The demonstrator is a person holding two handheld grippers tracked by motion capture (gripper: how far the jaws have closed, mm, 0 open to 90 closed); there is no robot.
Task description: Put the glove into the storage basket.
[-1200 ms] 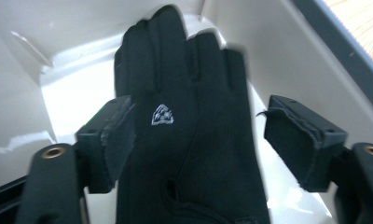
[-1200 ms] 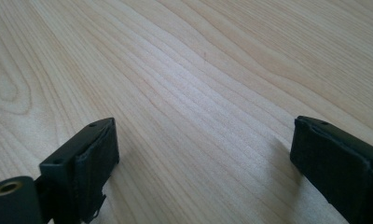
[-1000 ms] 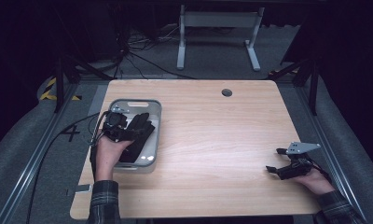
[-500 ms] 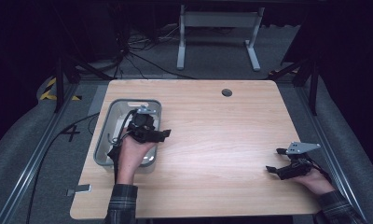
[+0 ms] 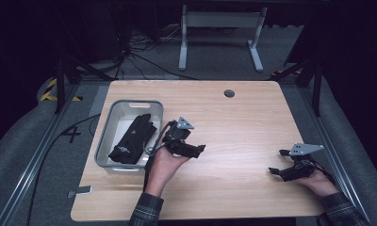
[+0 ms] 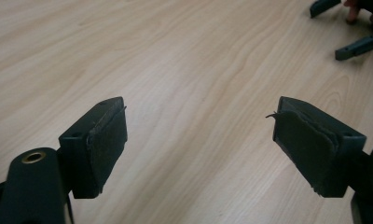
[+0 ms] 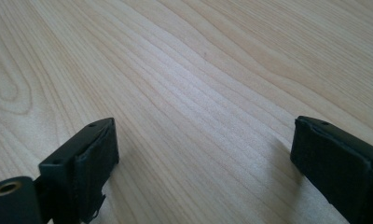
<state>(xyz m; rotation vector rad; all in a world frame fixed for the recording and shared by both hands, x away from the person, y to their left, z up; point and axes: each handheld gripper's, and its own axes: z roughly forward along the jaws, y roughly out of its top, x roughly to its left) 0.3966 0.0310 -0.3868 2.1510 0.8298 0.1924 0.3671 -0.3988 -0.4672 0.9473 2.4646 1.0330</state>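
A black glove [image 5: 132, 139] lies in the grey tray [image 5: 106, 127] at the table's left side. Just right of the tray, over bare wood, the person's left hand holds my left gripper [image 5: 198, 149], pointing right. Its jaws stand wide apart in the left gripper view [image 6: 198, 140], have just opened a little further, and have nothing between them. My right gripper [image 5: 277, 161] rests near the table's right front corner, pointing left. It is open over bare wood in the right gripper view [image 7: 203, 158]. Its jaw tips [image 6: 348, 28] also show far off in the left gripper view.
The wooden table [image 5: 233, 122] has a round cable hole [image 5: 229, 93] near its far edge. A cable runs from the left gripper off the table's left side. Metal rails flank the table, and a desk frame [image 5: 219, 28] stands beyond it.
The left hand has carried its gripper from above the tray to the right, out over the bare table. The glove stays in the tray. The right gripper has not moved.
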